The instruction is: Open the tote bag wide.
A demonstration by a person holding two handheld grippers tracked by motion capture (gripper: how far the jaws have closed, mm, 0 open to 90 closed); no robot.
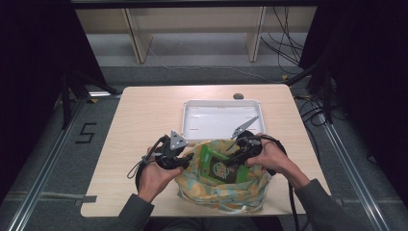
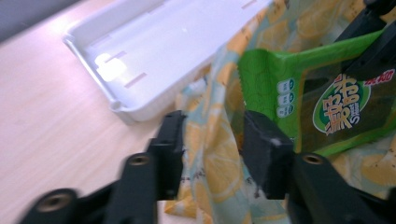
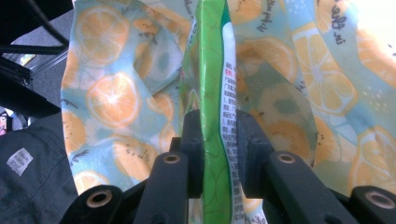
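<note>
A cloth bag [image 1: 226, 190] printed with orange and lemon slices sits at the table's near edge, its mouth up. A green snack packet [image 1: 219, 166] stands in that mouth. My right gripper [image 1: 236, 156] is shut on the packet; in the right gripper view the pads [image 3: 194, 140] pinch the packet's edge [image 3: 212, 70] with the bag's lining [image 3: 107, 98] behind. My left gripper [image 1: 187, 159] hovers at the bag's left rim. In the left gripper view its jaws [image 2: 212, 123] stand apart, open over the bag's fabric [image 2: 210, 154], beside the packet [image 2: 327, 102].
An empty white tray [image 1: 216, 120] lies just behind the bag, its near corner [image 2: 140, 109] close to my left gripper. Bare wooden table [image 1: 139, 125] stretches to the left. A small dark spot [image 1: 238, 96] marks the far edge. Shelving and cables lie beyond.
</note>
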